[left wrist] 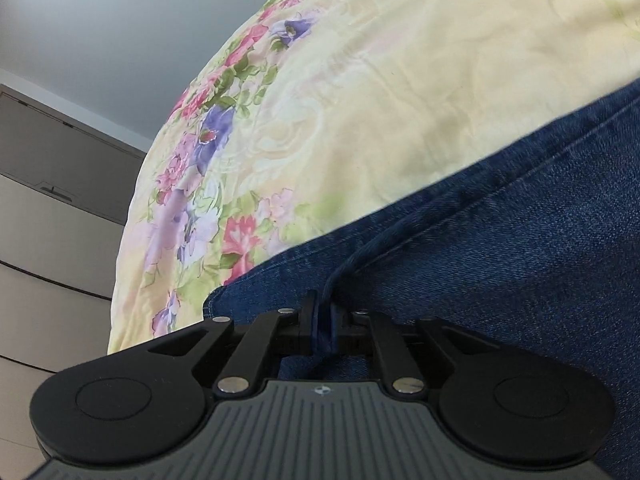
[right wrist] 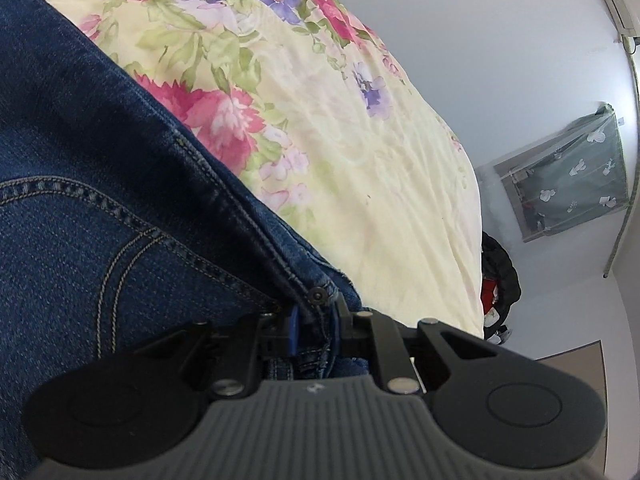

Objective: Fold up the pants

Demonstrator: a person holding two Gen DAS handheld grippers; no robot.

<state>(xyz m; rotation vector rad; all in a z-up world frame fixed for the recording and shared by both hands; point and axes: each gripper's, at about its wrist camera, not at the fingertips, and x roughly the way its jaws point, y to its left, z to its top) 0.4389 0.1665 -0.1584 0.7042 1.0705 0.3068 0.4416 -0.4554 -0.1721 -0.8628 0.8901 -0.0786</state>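
Both tools are clamped on the dark blue denim pants (left wrist: 500, 248), which lie on a bed covered with a pale yellow floral bedspread (left wrist: 360, 100). The left tool (left wrist: 322, 320) has its fingers drawn close together around a pinched ridge of denim at an edge of the garment, where a stitched seam runs away up and to the right. The right tool (right wrist: 314, 320) is likewise nipped narrow on a thick bunch of denim just below a small dark metal rivet (right wrist: 318, 294); the curved pocket stitching (right wrist: 120, 256) beside it suggests this is the waist end.

As for progress, the pants seem to be gripped at two points and ready to be carried or laid over, so a fold appears to be under way rather than finished. How many folds are already made cannot be told, since each view shows only the cloth nearest its tool. The fabric spreads forward from both tools, over the bedspread.
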